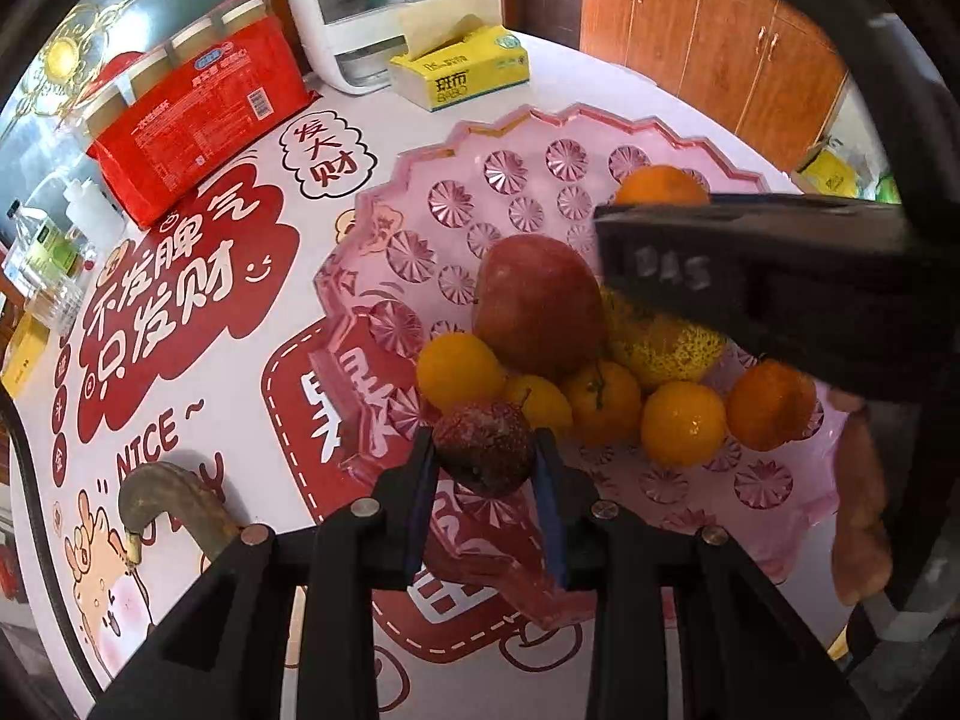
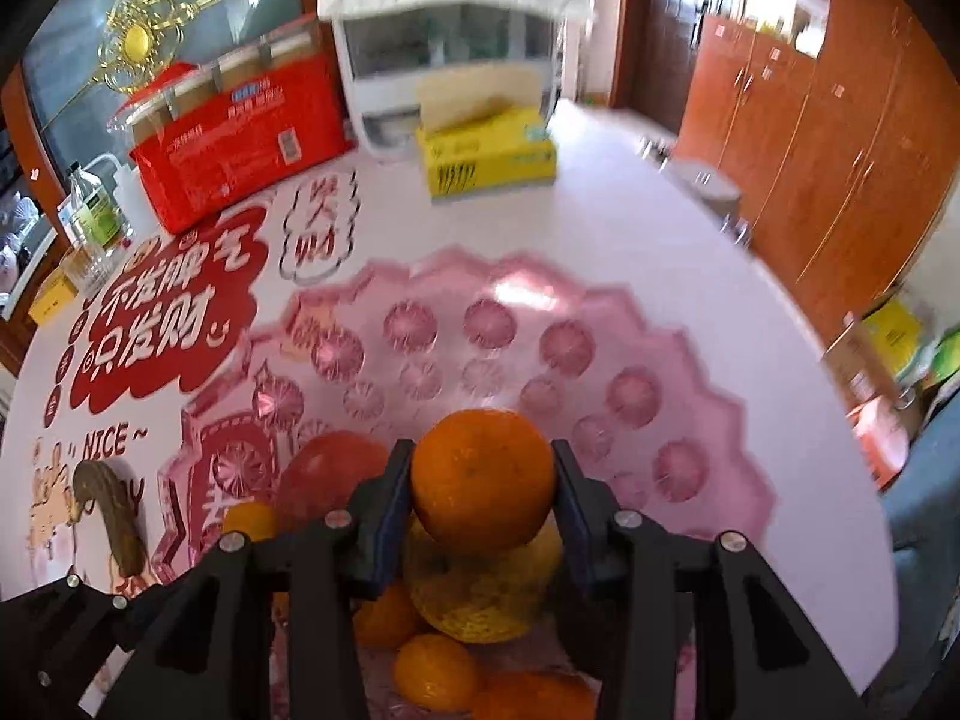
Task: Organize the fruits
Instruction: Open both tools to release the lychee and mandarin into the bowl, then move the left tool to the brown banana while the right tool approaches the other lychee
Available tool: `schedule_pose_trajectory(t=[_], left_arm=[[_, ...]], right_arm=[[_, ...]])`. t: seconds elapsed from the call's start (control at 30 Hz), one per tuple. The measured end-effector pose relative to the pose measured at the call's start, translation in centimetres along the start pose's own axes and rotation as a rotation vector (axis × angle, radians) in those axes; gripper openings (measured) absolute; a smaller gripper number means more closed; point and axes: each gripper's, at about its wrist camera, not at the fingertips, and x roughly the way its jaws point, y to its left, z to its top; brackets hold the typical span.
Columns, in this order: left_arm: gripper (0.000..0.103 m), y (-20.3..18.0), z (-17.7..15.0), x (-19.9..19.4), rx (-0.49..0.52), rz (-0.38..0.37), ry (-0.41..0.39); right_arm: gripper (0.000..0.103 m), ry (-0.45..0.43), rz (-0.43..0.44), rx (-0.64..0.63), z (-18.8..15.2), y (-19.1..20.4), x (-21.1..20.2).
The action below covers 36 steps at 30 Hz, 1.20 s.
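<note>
My left gripper (image 1: pixel 485 450) clamps a dark passion fruit (image 1: pixel 483 445) over the pink tray's (image 1: pixel 384 228) 6 o'clock rim; my right gripper (image 2: pixel 483 480) pinches an orange (image 2: pixel 483 480) above the fruit pile. Risk: a release onto the heaped apple (image 1: pixel 540 312) could send fruit rolling off. Tablecloth (image 1: pixel 180 360) reads "NICE"; tissue box (image 1: pixel 462 69), 12 o'clock, "BABO".

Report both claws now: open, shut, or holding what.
Left claw: shut on the dark passion fruit, over the pink tray.
Right claw: shut on an orange, above the tray.
</note>
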Motion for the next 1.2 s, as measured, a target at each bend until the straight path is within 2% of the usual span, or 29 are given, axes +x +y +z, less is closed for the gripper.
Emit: schedule_pose_trajectory(t=[0.07,0.13,0.17,0.23,0.33,0.53,0.63,0.8,1.07,1.2], left_arm=[[0.038,-0.4,-0.1,0.0,0.012,-0.003,-0.009],[0.053,-0.9,-0.2,0.1,0.026,-0.023,-0.011],[0.057,-1.2,-0.2,0.1,0.033,-0.038,-0.005],[0.075,-1.7,-0.2,-0.1,0.038,-0.063,-0.002],[0.087,-2.2,-0.3,-0.6,0.033,-0.083,-0.001],[0.088,-1.6,-0.5,-2.5,0.023,-0.114,-0.006],[0.088,-0.4,-0.8,-3.6,0.005,-0.122,-0.010],[0.088,1.7,-1.5,-6.0,-0.022,-0.125,-0.029],[0.089,6.0,-3.0,-10.8,-0.071,-0.118,-0.100],[0.089,8.4,-4.2,-13.2,-0.081,-0.100,-0.133]], right_arm=[[0.048,0.012,-0.002,-0.002,-0.3,-0.1,0.6],[0.054,0.021,0.004,0.007,-0.5,-0.4,0.7],[0.056,0.024,0.010,0.013,-0.6,-0.6,0.6],[0.058,0.029,0.029,0.028,-0.7,-1.0,0.3],[0.059,0.054,0.031,0.040,-0.5,-1.6,-0.6],[0.059,0.025,-0.027,0.006,-0.6,-1.4,-3.3],[0.059,0.013,-0.050,0.030,-0.8,-1.4,-4.4],[0.059,0.017,-0.012,0.112,-1.5,-1.3,-6.3],[0.059,0.001,-0.013,0.125,-2.8,1.6,-10.5],[0.059,-0.036,-0.021,0.124,-3.4,3.5,-12.9]])
